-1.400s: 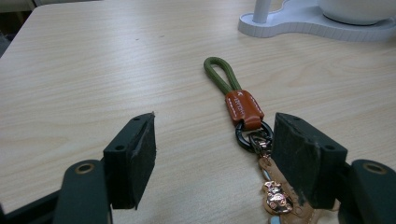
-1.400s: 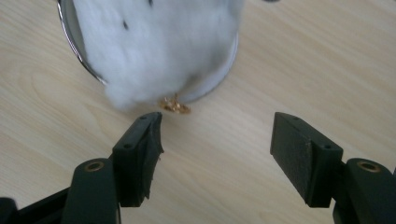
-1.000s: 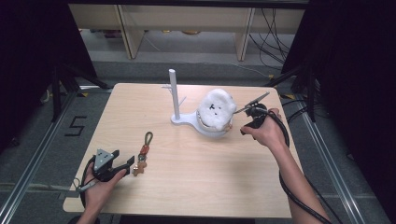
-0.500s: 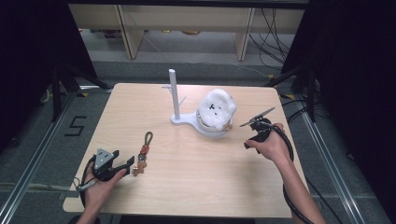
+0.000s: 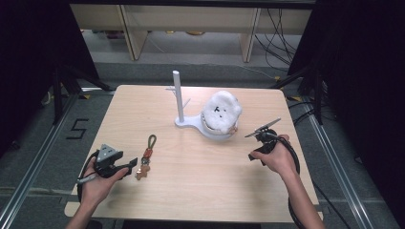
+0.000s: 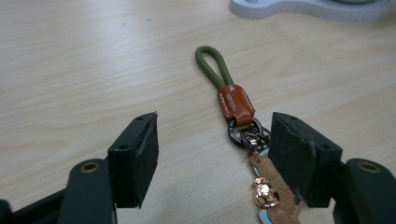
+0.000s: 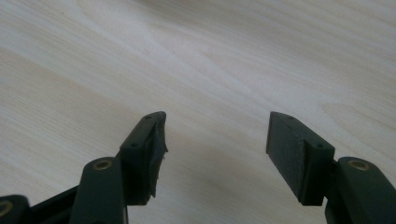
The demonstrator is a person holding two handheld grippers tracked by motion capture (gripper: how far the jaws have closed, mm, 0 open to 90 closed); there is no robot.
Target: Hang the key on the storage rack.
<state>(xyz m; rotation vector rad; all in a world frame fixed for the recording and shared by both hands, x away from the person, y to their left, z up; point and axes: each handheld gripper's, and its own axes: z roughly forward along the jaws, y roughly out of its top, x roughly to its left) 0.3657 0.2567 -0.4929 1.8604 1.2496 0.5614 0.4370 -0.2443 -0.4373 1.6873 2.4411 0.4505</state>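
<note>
Two grippers are held low over the table [image 5: 200, 191], both with jaws apart and nothing between them. The left gripper [image 5: 125, 170], at about 7 o'clock of the table, is aimed at the keychain [image 5: 144, 157] lying just beside it; in the left gripper view the keychain [image 6: 236, 123] sits off-centre, its metal charm touching or nearly touching the right-hand jaw. A closing there could be judged to catch only the charm's edge, so the keychain might be nudged aside or slip out. The right gripper [image 5: 253, 153] is held at 4 o'clock over bare wood. Farther off, at 1 o'clock, the stand [image 5: 177, 95] and the white head form [image 5: 220, 114] on its base are seen. Compared with a second ago, the right gripper has been drawn back from beside the head form toward the near edge; the left gripper and keychain are unchanged.
</note>
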